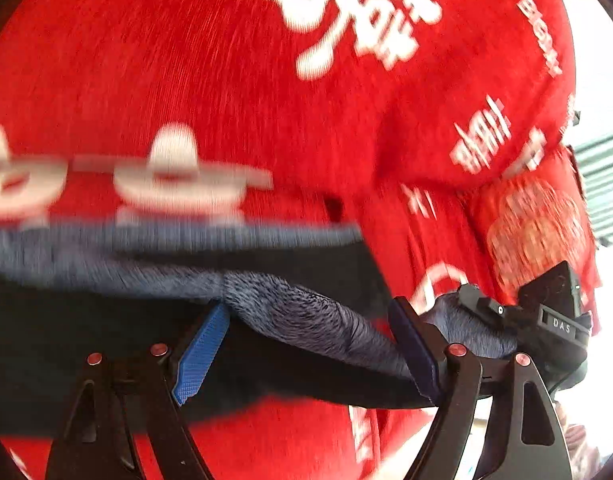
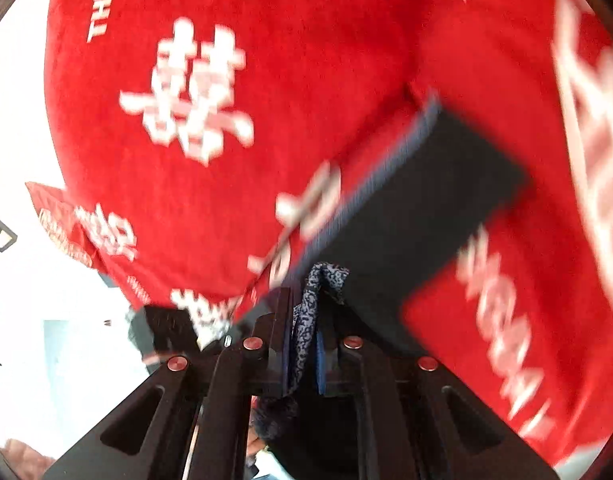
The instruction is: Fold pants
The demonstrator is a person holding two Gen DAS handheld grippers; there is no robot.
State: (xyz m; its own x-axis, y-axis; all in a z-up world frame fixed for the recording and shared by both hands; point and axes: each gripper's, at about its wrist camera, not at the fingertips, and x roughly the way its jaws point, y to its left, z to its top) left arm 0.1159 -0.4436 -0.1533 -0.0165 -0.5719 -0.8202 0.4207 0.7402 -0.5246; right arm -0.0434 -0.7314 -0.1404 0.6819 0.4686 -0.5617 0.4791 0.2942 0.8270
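Note:
The pants (image 1: 106,332) are dark navy with a heathered blue-grey inside, and they lie on a red cloth. In the left wrist view my left gripper (image 1: 310,308) has its jaws wide apart. A fold of the heathered fabric (image 1: 306,312) runs across the gap from the blue pad (image 1: 202,356) to the dark pad (image 1: 414,348), and the pads do not clamp it. The fold continues right to my right gripper (image 1: 554,312). In the right wrist view my right gripper (image 2: 306,300) is shut on a thin heathered edge (image 2: 302,332) of the pants (image 2: 418,208). The background is motion-blurred.
A red cloth with large white characters (image 1: 226,80) covers the surface under the pants, seen again in the right wrist view (image 2: 326,60). Its edge hangs at the right (image 1: 538,232). Bright white room lies beyond (image 2: 18,120), and green slats (image 1: 602,184) show at the far right.

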